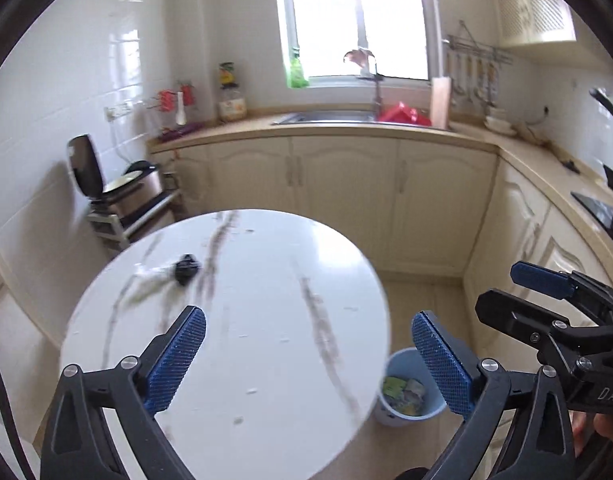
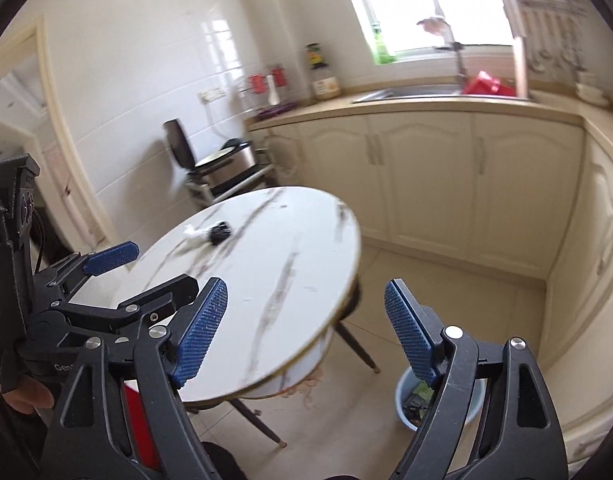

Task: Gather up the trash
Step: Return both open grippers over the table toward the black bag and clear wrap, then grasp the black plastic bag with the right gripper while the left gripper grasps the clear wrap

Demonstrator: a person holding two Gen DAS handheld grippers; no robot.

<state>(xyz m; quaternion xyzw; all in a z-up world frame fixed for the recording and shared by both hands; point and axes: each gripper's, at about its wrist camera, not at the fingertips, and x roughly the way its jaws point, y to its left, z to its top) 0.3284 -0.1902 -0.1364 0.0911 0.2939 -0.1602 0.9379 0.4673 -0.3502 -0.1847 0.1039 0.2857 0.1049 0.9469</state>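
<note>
A small black crumpled piece of trash (image 1: pixel 185 268) lies on the far left of the round white marble table (image 1: pixel 266 320), with a bit of clear or white wrapper (image 1: pixel 154 270) beside it. It also shows in the right wrist view (image 2: pixel 219 232). A light blue bin (image 1: pixel 410 394) with wrappers inside stands on the floor right of the table, also in the right wrist view (image 2: pixel 410 404). My left gripper (image 1: pixel 306 356) is open and empty above the table's near side. My right gripper (image 2: pixel 306 332) is open and empty, over the table's right edge and the floor.
Cream kitchen cabinets (image 1: pixel 346 184) and a counter with a sink (image 1: pixel 326 117) run along the back and right. A rack with an open cooker (image 1: pixel 118 196) stands at the left wall. A red object (image 2: pixel 140 424) sits low beside the table.
</note>
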